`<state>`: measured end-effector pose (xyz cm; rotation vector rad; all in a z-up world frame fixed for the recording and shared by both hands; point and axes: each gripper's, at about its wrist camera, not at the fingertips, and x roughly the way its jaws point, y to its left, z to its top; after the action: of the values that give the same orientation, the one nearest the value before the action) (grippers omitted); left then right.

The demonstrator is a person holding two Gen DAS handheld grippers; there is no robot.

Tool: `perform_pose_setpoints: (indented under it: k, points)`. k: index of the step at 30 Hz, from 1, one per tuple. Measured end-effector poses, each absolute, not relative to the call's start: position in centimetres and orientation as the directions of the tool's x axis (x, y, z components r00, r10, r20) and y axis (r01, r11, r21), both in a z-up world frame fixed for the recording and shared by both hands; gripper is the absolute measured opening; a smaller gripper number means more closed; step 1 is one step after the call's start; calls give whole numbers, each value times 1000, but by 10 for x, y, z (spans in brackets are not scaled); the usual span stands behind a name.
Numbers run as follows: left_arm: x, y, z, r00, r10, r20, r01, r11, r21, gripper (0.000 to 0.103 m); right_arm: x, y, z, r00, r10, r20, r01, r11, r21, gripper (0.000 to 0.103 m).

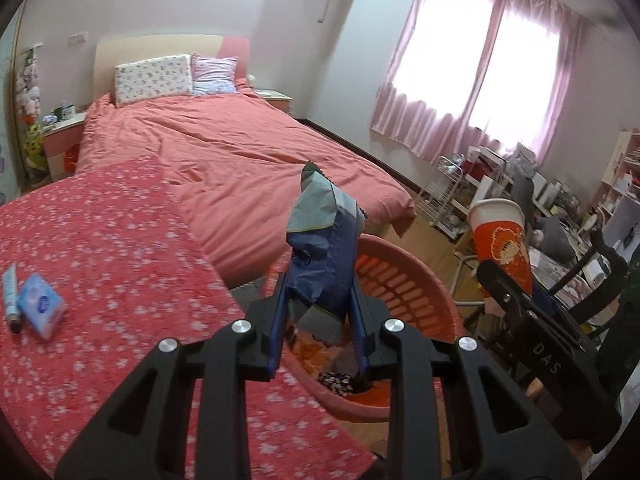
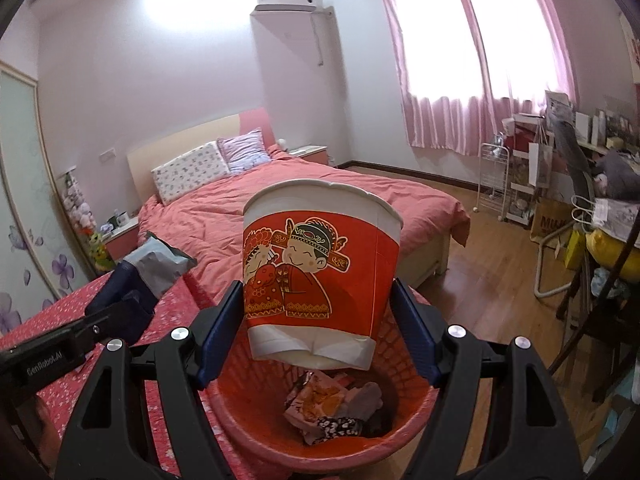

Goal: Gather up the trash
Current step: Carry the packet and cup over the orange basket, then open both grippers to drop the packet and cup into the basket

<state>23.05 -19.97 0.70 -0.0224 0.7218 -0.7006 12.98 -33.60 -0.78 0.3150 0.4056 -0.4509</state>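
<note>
Looks mostly done to me; the red bin (image 2: 280,436) already has wrappers (image 2: 332,404) in it; right gripper (image 2: 320,320) clamps the paper cup (image 2: 320,272) right above it, left gripper (image 1: 320,304) pinches a blue snack bag (image 1: 324,256) over the rim; both just need dropping; a tube (image 1: 11,292) and tissue pack (image 1: 42,304) sit on the table (image 1: 120,260), maybe not trash.

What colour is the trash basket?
Red-orange basket, clearest in the right wrist view.

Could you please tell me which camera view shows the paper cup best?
The right wrist view: the paper cup fills the centre, held by the right gripper over the red basket. The left wrist view shows it only small, at the right edge.
</note>
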Motion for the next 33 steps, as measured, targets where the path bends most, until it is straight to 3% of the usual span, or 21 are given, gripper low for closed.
perform_pose_setpoints:
  k: [15, 19, 21, 33]
  points:
    - [241, -255, -36, 444, -601, -664, 621, 741, -256, 29, 135, -374, -27, 808, -323, -493, 498, 821, 279, 74]
    - [244, -255, -46, 449, -574, -685, 602, 760, -243, 46, 138, -379, -32, 805, -294, -515, 492, 817, 302, 75]
    - [244, -251, -51, 456, -560, -692, 589, 773, -237, 51, 138, -379, -34, 803, -290, -520, 491, 816, 305, 80]
    - [250, -191, -50, 558, -438, -705, 491, 859, -145, 72, 140, -357, -30, 788, -301, -537, 479, 848, 228, 81]
